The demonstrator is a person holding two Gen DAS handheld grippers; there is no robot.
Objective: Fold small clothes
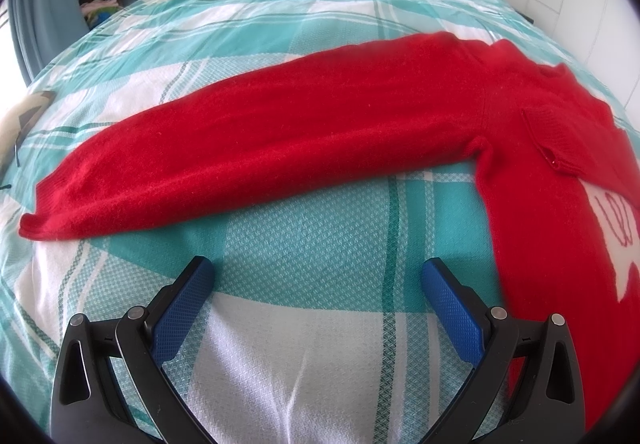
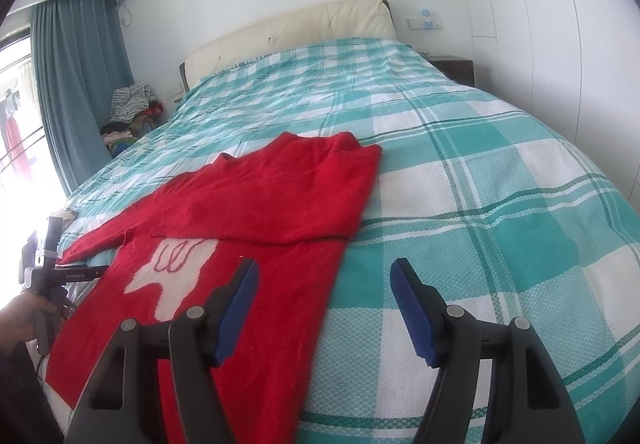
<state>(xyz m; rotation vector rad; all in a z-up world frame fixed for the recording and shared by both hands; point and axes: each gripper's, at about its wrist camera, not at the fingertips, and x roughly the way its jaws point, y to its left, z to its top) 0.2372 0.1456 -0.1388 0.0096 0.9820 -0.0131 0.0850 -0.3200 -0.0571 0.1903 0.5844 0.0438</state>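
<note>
Red fuzzy knit sweater (image 2: 256,203) lies flat on the bed, on a teal-and-white checked woven bedspread (image 2: 480,203), toward the near left part of the bed as my right camera shows it. On its front I see a white patch (image 2: 168,280) with a few red looped lines stitched on it; I cannot make them out as letters. The only real lettering I find is a small white brand mark on the black body of the left tool (image 2: 74,276) in my right view, too small for me to read with confidence.

One sleeve is folded across the chest, and its ribbed cuff (image 1: 554,141) rests on the body just above the white patch. The other long sleeve (image 1: 240,155) stretches straight out sideways over the bedspread, smooth and flat, with its end far from the body. The knit looks soft and slightly hairy.

My left tool (image 1: 318,272) hangs released, blue textured pads wide apart above bare bedspread, just short of the outstretched sleeve. My right tool (image 2: 324,272) is also released and grasps nothing: its left pad stands over the sweater's lower edge, its right pad over bedspread. A hand (image 2: 24,318) grips the left tool's handle at the picture's edge.
</note>
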